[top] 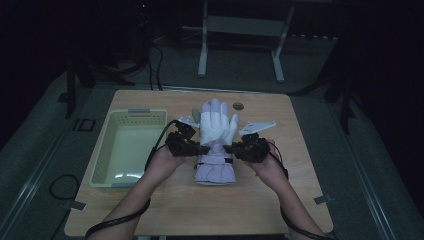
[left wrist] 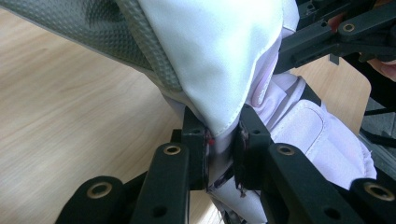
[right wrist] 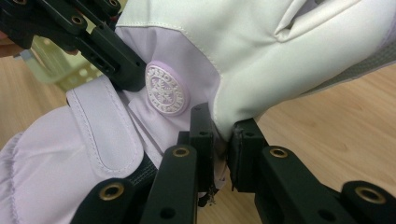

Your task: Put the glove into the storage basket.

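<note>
A snowflake badge (right wrist: 166, 88) is revealed in the right gripper view; the glove (top: 216, 137) is pinched at opposite edges by the left gripper (top: 202, 149) and right gripper (top: 230, 148).

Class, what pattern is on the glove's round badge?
A raised snowflake on the round lilac rubber badge; right gripper view.

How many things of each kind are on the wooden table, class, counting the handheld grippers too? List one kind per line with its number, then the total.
Gloves: 1, the white and lilac glove
Baskets: 1, the pale yellow basket
Grippers: 2, the left gripper and the right gripper, each clamped on the glove's edge
Small round dark objects: 1, the small round thing near the far edge
Total: 5
</note>
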